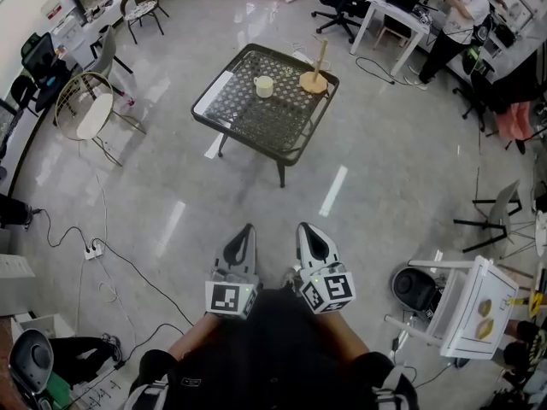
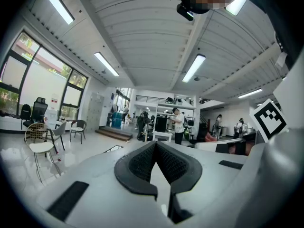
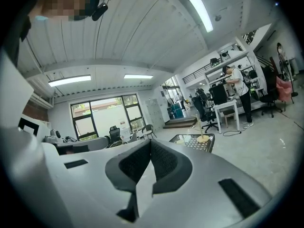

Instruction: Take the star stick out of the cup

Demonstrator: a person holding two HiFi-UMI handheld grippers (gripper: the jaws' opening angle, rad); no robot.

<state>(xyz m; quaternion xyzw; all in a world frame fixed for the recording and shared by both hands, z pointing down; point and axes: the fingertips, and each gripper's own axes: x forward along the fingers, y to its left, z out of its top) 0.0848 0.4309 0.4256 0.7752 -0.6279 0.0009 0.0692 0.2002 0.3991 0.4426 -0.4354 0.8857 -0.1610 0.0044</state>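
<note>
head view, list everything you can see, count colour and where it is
table: 1, black metal mesh, upper centre on the grey floor
cup: 1, cream, on the table
wooden stick on a round base: 1, tan, upright on the table, right of the cup
sheet: 1, white, table's left edge
wire chair: 1, white seat, left of the table
desk: 1, white, top right, a person beside it
power strip: 1, white, floor at left
cart: 1, white, lower right
left hand-held gripper: 1, grey and black, bottom centre, shut, empty
right hand-held gripper: 1, same colours, beside it, shut, empty
</note>
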